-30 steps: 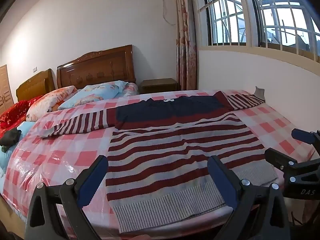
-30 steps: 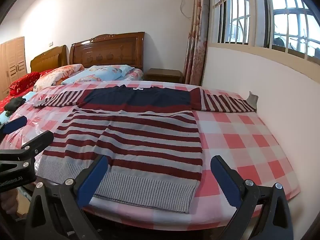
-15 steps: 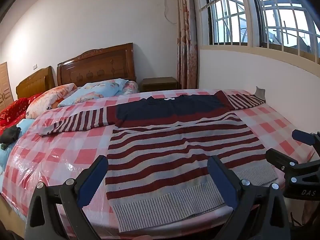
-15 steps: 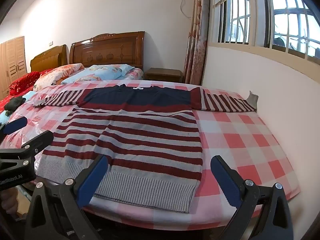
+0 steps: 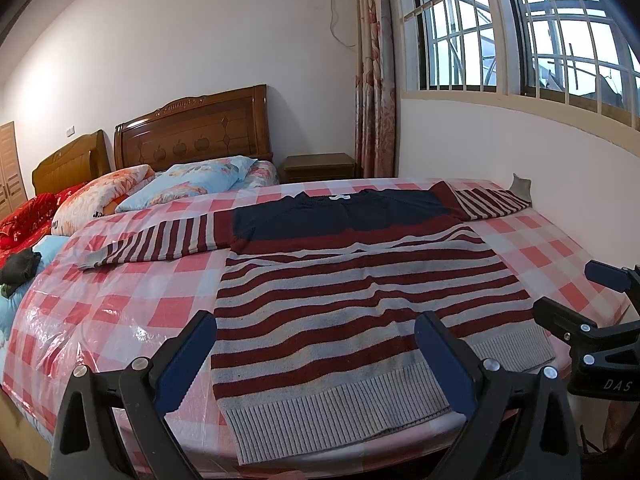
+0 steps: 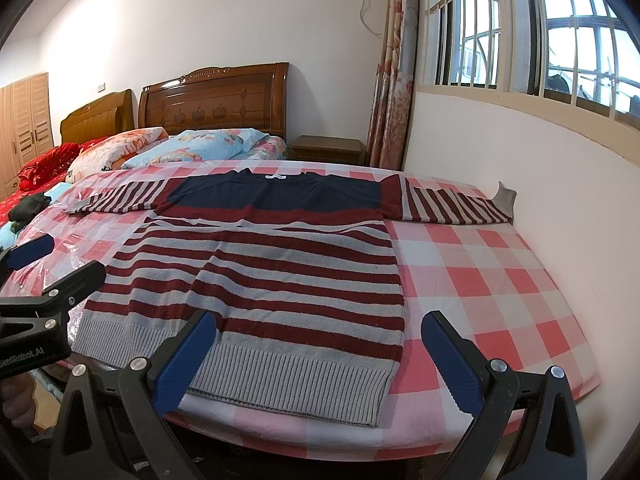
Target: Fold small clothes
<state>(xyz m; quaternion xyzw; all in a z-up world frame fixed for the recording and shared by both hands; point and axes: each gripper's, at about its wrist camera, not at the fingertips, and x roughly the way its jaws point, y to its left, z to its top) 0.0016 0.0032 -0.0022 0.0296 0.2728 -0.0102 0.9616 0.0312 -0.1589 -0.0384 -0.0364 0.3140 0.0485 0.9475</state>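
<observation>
A striped sweater (image 5: 352, 304), maroon and grey with a navy chest, lies flat on the red-checked bed cover (image 5: 120, 304) with both sleeves spread out; it also shows in the right wrist view (image 6: 272, 280). My left gripper (image 5: 316, 360) is open and empty, hovering above the sweater's ribbed hem near the bed's front edge. My right gripper (image 6: 316, 360) is open and empty over the hem's right part. Each gripper shows at the edge of the other's view, the right one (image 5: 592, 304) and the left one (image 6: 48, 264).
Pillows (image 5: 192, 184) and a wooden headboard (image 5: 192, 132) lie at the far end. A white wall (image 6: 520, 184) runs along the bed's right side, under a barred window. A nightstand (image 6: 328, 148) stands in the corner. Dark clothing (image 5: 18, 266) sits at the far left.
Both grippers have risen and tilted slightly, so the sweater sits a little lower in view. The sweater has not moved. Both jaws stay open.
</observation>
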